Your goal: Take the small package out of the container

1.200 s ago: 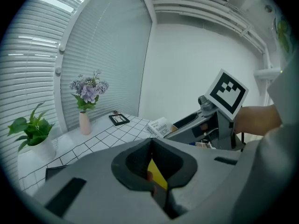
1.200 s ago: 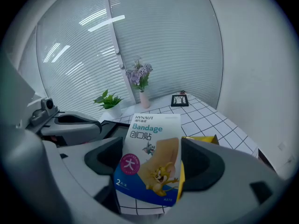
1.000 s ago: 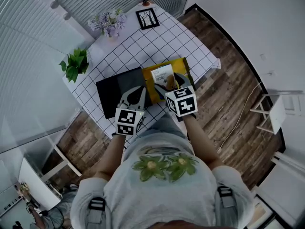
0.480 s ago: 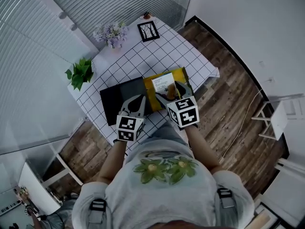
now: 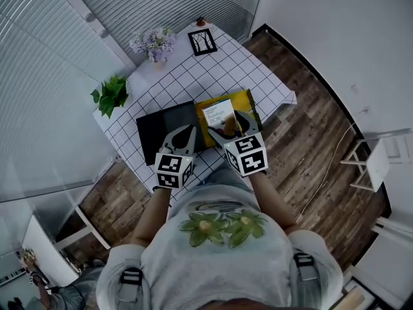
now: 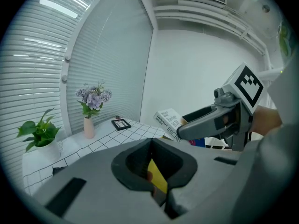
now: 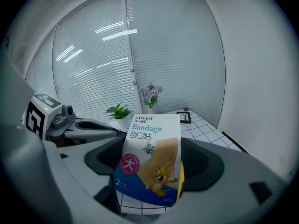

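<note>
My right gripper (image 5: 227,125) is shut on the small package (image 5: 218,112), a white and blue bandage box. The box stands upright between the jaws (image 7: 150,164) and is held over the yellow container (image 5: 244,99). From the left gripper view the box (image 6: 168,121) shows beside the right gripper (image 6: 210,120). My left gripper (image 5: 190,132) sits at the container's left edge. Its jaws are together with a yellow strip of the container (image 6: 157,178) pinched between them.
A black flat case (image 5: 158,125) lies left of the yellow container on the checked tablecloth (image 5: 193,76). At the table's far side stand a flower vase (image 5: 155,45), a green plant (image 5: 111,93) and a small picture frame (image 5: 201,42). The table's near edge is under my grippers.
The right gripper and the box have shifted only slightly above the container. The left gripper keeps its place at the container's edge.
</note>
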Tool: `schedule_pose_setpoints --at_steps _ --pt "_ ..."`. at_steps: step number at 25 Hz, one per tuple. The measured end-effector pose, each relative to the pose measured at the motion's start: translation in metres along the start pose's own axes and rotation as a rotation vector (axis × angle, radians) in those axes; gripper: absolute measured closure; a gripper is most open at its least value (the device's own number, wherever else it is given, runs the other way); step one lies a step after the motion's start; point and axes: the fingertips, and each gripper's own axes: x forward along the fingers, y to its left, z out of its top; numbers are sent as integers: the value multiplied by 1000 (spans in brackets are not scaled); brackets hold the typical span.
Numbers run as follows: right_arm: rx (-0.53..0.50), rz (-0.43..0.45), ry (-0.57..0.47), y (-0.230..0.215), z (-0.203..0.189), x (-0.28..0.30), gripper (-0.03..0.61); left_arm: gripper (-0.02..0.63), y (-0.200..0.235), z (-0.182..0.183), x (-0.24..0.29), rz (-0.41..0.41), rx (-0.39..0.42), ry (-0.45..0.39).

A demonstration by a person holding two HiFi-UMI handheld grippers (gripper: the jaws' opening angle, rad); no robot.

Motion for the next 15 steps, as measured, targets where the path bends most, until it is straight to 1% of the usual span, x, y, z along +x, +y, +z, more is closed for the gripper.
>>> schedule_pose_setpoints --at_steps 7,15 --pt "-31 -3 4 7 -2 -2 210 607 -5 8 -4 -7 -13 -29" --pt "-35 -8 2 5 -3 -3 210 607 -7 7 -4 -6 -15 -30"
